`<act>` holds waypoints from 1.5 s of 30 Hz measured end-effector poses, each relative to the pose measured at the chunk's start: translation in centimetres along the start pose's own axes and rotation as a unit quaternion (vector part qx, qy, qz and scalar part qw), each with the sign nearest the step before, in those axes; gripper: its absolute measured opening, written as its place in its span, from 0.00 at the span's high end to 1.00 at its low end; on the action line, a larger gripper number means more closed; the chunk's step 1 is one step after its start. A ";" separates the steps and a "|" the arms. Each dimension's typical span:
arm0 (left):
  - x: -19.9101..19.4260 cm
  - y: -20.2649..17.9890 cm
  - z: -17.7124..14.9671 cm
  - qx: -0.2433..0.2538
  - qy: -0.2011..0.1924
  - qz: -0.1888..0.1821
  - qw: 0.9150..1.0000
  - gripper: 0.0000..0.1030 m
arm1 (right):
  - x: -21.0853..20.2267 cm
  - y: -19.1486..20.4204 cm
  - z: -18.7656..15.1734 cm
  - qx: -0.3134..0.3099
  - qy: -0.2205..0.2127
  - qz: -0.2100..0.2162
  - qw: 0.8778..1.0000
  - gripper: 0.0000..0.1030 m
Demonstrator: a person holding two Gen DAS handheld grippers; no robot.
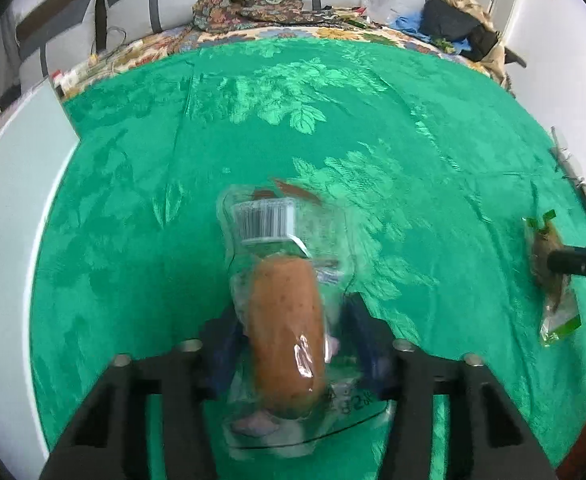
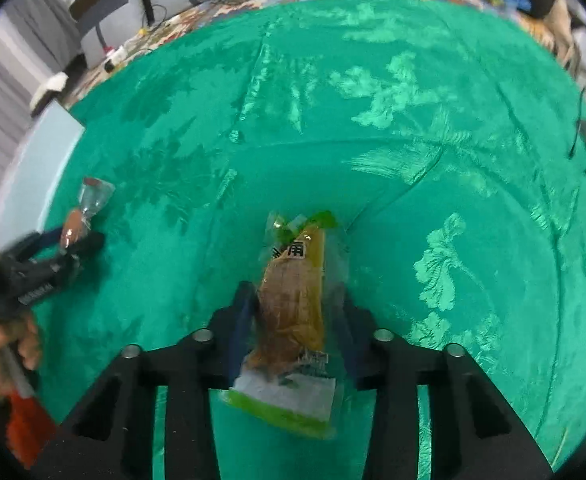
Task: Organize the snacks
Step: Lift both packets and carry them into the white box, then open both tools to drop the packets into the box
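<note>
1. Left wrist view first: we see our left gripper [image 1: 289,344] clamped around the sausage pack [image 1: 285,320], a plump brown sausage in a clear wrapper with a barcode label at the far end, carried over the green tablecloth [image 1: 133,200]; we cannot tell whether it touches the cloth

2. We judge this pack light and fairly firm through the middle, while its clear film looks slick and loose, so the thick body, where the fingers [image 1: 225,344] sit now, seems the sound place to grip, not the flat sealed ends

3. Moving right, our right gripper [image 2: 293,320] is closed on the green snack pack [image 2: 297,304], a yellow-brown snack in clear film with green ends, also above the cloth, well apart from the other snack

4. We reckon this one is light too, perhaps softer, and a hard squeeze could crush it; the wrapper ends would likely crumple and slip, so the middle is again the better hold

5. From the right wrist view the left gripper shows at the far left edge, the person's hand [image 2: 5,356] around its handle
</note>
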State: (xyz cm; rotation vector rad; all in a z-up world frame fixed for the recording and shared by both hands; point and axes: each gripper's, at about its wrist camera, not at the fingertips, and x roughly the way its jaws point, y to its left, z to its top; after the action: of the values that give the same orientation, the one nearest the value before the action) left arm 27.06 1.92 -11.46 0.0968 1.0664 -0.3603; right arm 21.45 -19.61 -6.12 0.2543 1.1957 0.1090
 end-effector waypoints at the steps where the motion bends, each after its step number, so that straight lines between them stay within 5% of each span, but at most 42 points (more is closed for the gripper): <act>1: -0.4 0.3 -0.4 -0.008 -0.003 -0.009 1.000 0.56 | -0.7 -0.1 0.0 0.007 0.000 0.011 1.000 0.71; 8: -4.9 1.2 -4.2 -0.051 -0.042 -0.055 0.996 0.60 | -3.5 -0.3 -1.3 0.029 -0.017 0.024 0.999 0.71; 14: -10.6 2.4 -6.5 -0.097 -0.077 -0.090 0.988 0.60 | -5.4 0.4 -2.5 0.083 -0.037 0.092 0.992 0.71; 23: -20.3 8.4 -9.1 -0.205 -0.138 -0.150 0.958 0.60 | -8.5 7.5 -1.6 0.088 -0.040 0.194 0.976 0.71; 28: -27.1 15.8 -9.8 -0.221 -0.191 -0.076 0.953 0.59 | -9.9 16.1 0.7 0.049 -0.049 0.257 0.964 0.71; 33: -30.1 24.1 -13.0 -0.260 -0.190 0.016 0.947 0.57 | -10.1 27.6 2.1 -0.020 -0.039 0.317 0.947 0.71; 40: -27.2 29.1 -17.5 -0.290 -0.141 0.083 0.943 0.47 | -5.8 43.4 -0.1 -0.149 0.001 0.315 0.937 0.71; 42: -26.1 29.3 -17.8 -0.291 -0.134 0.100 0.942 0.34 | -4.4 45.8 -1.6 -0.173 0.008 0.301 0.938 0.71; 45: -25.1 29.8 -19.2 -0.298 -0.133 0.120 0.938 0.30 | -1.8 48.8 -3.2 -0.196 0.010 0.294 0.935 0.70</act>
State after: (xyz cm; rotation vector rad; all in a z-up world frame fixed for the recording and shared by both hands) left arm 10.15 40.75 -1.80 -0.3555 0.8439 0.1776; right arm 20.31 27.63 6.71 0.2518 1.0602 0.8671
